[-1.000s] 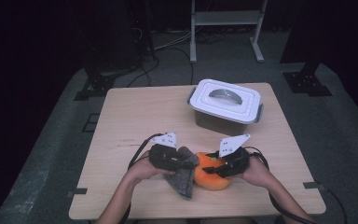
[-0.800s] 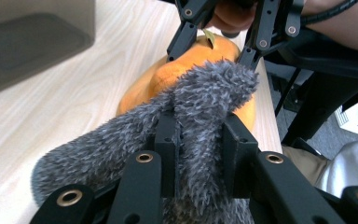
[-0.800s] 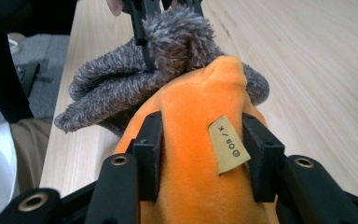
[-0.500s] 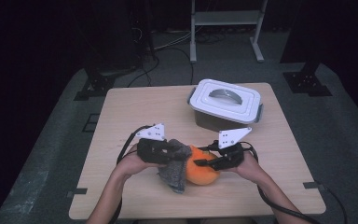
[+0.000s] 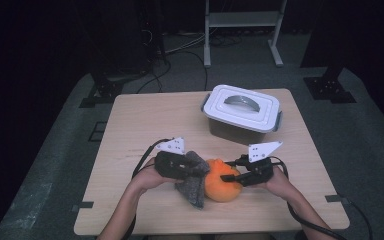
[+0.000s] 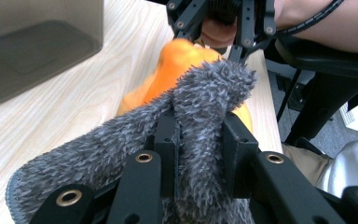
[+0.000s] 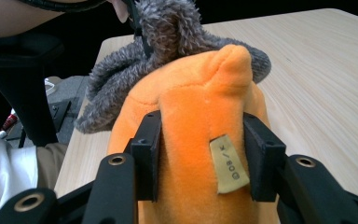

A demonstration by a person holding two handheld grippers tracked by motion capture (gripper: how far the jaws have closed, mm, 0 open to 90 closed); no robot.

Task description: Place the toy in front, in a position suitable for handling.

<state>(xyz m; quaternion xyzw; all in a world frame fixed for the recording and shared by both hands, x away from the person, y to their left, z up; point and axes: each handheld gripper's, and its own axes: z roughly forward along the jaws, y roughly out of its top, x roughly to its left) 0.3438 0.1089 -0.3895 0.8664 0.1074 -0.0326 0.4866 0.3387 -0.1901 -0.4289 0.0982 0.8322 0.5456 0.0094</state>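
Left gripper [image 5: 192,170] is clamped on a fold of the grey fuzzy cloth [image 6: 121,149]; the right gripper [image 5: 225,178], whose jaws have just been opening, has its pads pressed on the orange plush [image 7: 200,140] (label facing its camera). Judged: each hand holds one piece so the two can be pulled apart. Both lie at the table's [image 5: 140,120] six o'clock edge. Count: one cloth, one plush, one lidded box [image 5: 241,113] at one o'clock.

hidden: orange plush [image 5: 222,186] partly under grey fabric [image 5: 192,181] | tag [image 7: 229,163] print perhaps unreadable
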